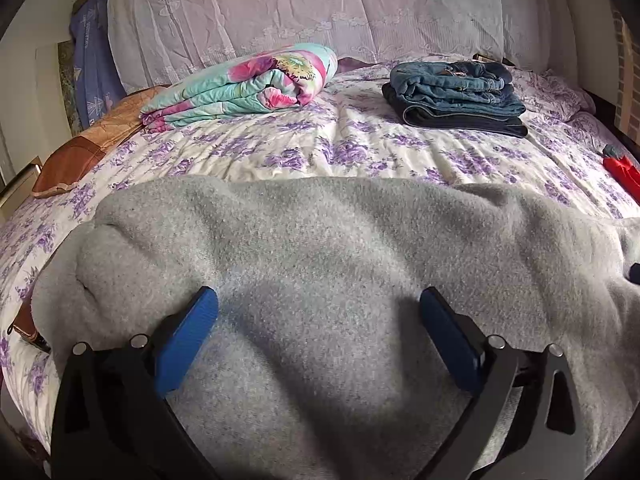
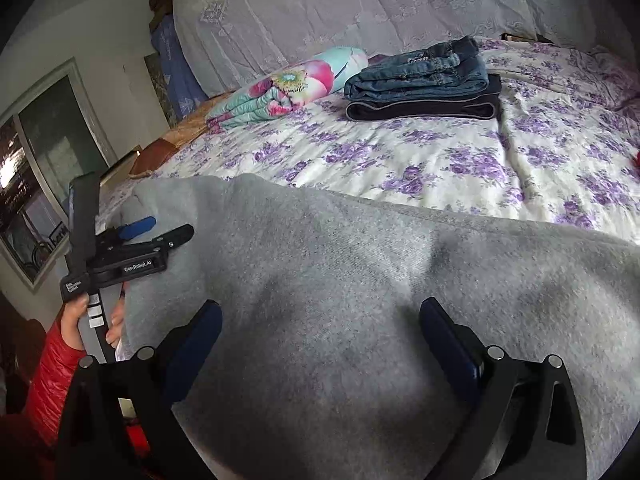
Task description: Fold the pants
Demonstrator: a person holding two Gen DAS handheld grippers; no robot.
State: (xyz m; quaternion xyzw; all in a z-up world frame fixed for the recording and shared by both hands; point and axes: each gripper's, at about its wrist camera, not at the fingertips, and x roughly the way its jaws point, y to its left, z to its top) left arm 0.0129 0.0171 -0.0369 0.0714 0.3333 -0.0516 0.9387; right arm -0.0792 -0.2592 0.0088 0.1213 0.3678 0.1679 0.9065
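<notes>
Counts: one pair of grey fleece pants [image 1: 320,264] spread across the near part of the bed [image 1: 360,152]. One stack of two folded pairs further back: blue jeans [image 1: 452,80] on top of a dark pair [image 1: 480,122]. One rolled floral quilt [image 1: 248,84] to the left of that stack, one brown cushion [image 1: 76,160] at the bed's left edge, one red item [image 1: 624,172] at the right edge, partly cut off. Two sets of tongs, two blue-padded fingers each.

Left tongs [image 1: 318,308]: jaws wide apart, nothing between them, pointing forward over the grey pants near the rounded left end of the fabric. The pants fill the gap under and between the fingers; can't tell whether the pads touch the cloth. In the right wrist view the left tongs [image 2: 160,226] show from the side, handle held upright by a hand [image 2: 74,322] in a red puffy sleeve [image 2: 50,388], fingers reaching over the pants' left edge.

Right tongs [image 2: 320,320]: jaws also spread wide, holding nothing, aimed across the middle of the pants. Grey fabric lies directly below and ahead of both fingers; contact unclear.

Pants lie flat-ish with soft wrinkles, well apart from the folded stack.
</notes>
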